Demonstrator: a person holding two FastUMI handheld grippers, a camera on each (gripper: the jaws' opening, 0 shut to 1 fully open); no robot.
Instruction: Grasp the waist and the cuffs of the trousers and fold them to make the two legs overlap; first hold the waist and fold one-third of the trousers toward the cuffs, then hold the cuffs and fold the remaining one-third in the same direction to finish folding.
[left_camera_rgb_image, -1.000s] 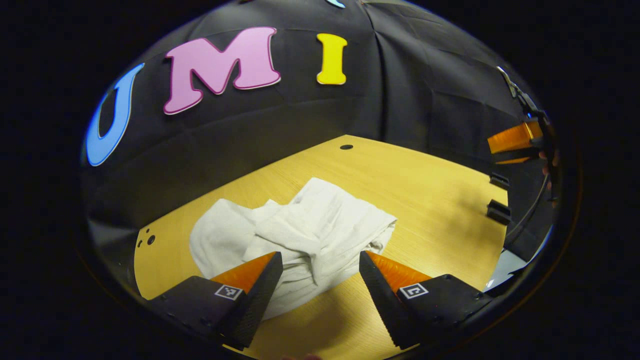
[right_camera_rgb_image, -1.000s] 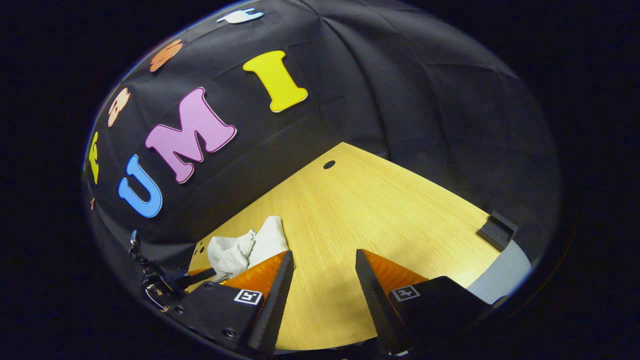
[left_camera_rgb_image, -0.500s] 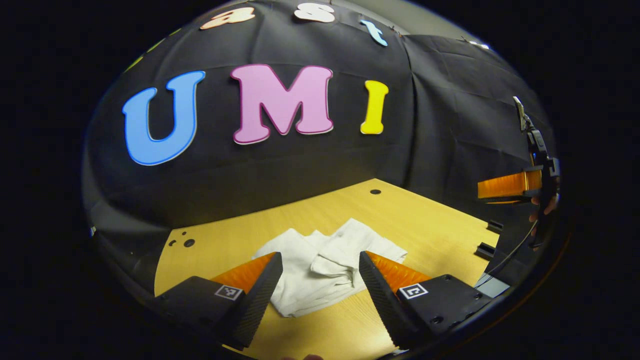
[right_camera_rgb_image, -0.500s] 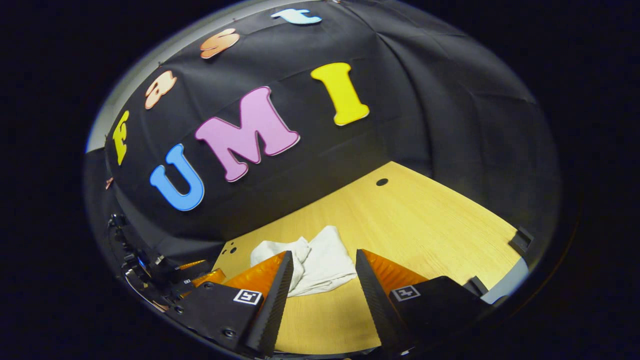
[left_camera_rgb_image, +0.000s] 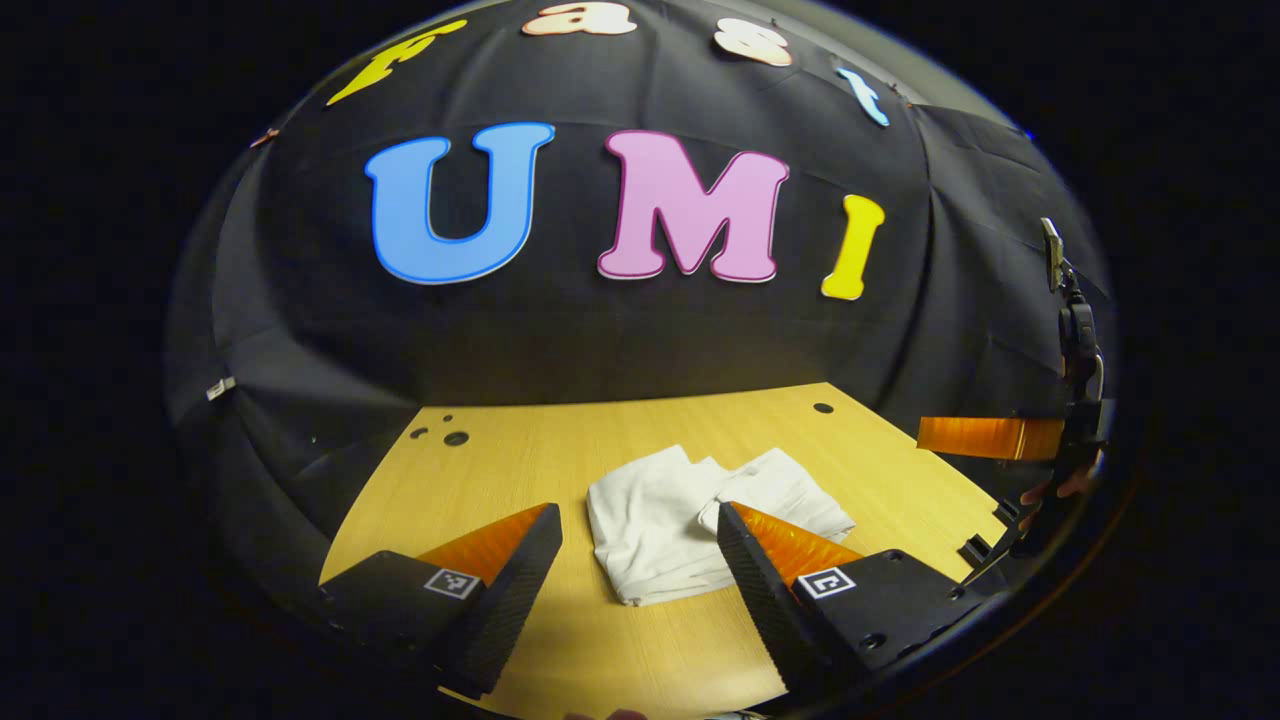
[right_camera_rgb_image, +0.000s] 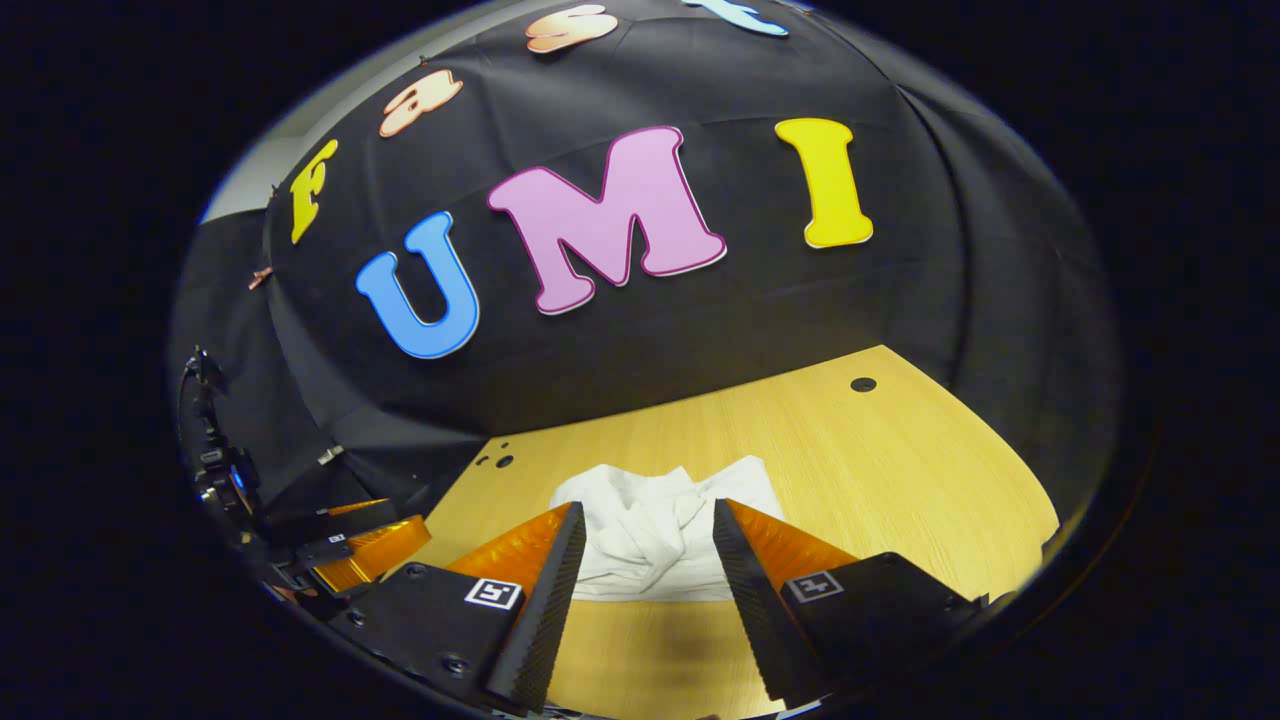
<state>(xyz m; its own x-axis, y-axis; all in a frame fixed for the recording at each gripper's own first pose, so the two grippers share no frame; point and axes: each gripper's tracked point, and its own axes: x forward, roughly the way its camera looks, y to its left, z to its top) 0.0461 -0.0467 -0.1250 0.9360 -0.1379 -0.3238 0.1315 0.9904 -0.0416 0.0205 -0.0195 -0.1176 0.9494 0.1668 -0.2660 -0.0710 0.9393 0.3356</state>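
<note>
Left gripper view and right gripper view: both fingers spread, gripping nothing, above folded white trousers (left_camera_rgb_image: 690, 515) on table (left_camera_rgb_image: 500, 470).

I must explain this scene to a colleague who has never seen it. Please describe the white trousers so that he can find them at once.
Look at the light wooden table standing before the black cloth wall. Near its middle lies a small, rumpled bundle: the white trousers, folded into a compact pile, ahead of the open left gripper and right gripper. They are the one soft, white thing on the table.

A recording booth: black cloth wall (left_camera_rgb_image: 640, 340) draped behind a bare wooden tabletop (left_camera_rgb_image: 520, 470) with drilled holes.
</note>
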